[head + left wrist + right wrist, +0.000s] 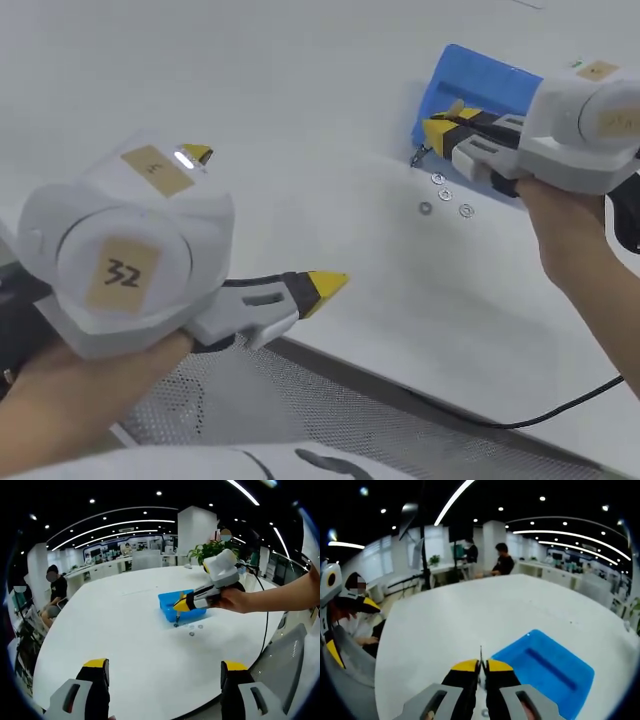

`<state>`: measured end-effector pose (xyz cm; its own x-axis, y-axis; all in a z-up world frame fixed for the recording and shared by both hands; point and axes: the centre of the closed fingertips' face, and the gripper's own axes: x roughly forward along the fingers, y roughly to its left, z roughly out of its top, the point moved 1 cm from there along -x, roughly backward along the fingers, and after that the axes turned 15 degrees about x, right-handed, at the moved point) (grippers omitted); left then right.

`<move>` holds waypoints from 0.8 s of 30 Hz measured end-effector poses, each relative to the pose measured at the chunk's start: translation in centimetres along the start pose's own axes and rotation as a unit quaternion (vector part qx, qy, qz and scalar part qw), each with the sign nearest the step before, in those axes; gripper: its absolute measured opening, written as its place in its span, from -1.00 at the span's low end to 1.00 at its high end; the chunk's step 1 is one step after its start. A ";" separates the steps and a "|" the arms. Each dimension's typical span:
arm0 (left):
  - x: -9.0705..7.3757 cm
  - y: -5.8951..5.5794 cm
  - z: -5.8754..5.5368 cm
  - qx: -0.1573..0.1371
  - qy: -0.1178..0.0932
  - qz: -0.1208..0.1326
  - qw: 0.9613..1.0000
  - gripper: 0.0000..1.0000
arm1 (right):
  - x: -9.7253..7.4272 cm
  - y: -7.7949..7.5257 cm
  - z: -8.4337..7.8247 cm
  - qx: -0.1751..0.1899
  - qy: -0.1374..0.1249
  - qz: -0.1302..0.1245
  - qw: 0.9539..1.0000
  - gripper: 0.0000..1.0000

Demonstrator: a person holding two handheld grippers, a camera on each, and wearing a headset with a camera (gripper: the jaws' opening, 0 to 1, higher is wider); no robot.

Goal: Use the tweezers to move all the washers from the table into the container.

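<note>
Closest to the viewer, the left gripper [262,218] is released, its two yellow-tipped jaws standing wide apart with nothing between them. Farther away, the right gripper [440,125] is clenched on one pair of tweezers [416,157]. Four washers [445,194] lie on the white table [300,100], just beside one blue container [480,85].

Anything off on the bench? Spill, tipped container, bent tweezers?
Nothing stands out. The blue container sits flat on the table, four washers lie loose beside it, and the right gripper has its jaws shut on the tweezers. The left gripper is open.
</note>
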<state>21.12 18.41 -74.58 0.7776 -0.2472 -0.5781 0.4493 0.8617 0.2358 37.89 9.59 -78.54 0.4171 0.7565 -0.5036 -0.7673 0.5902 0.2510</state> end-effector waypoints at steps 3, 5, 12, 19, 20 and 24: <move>0.0 -0.1 0.0 0.000 0.000 -0.001 1.000 0.88 | 0.1 0.1 0.0 0.001 -0.002 0.003 1.000 -0.97; 0.1 -0.1 0.0 0.002 0.000 -0.001 1.000 0.88 | 0.0 0.1 -0.1 -0.010 -0.002 0.003 1.000 -0.98; 0.1 -0.1 0.3 0.009 -0.002 -0.002 1.000 0.88 | -0.4 -0.1 -0.2 -0.032 0.014 -0.004 0.999 -1.00; -0.1 0.1 0.5 0.008 -0.006 0.001 1.000 0.90 | -1.0 1.0 0.4 -0.034 0.016 0.014 0.999 -1.00; -0.1 0.1 0.6 0.007 -0.007 0.002 1.000 0.90 | -1.2 1.2 0.5 -0.039 0.016 0.014 0.999 -1.00; -0.3 0.4 0.8 0.005 -0.014 0.005 1.000 0.92 | -2.0 1.9 1.3 -0.041 0.012 0.022 0.999 -1.00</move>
<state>21.43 18.46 -73.65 0.7942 -0.2501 -0.5538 0.4448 0.8602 0.2495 36.21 9.57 -75.97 0.3708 0.7744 -0.5127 -0.8227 0.5300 0.2057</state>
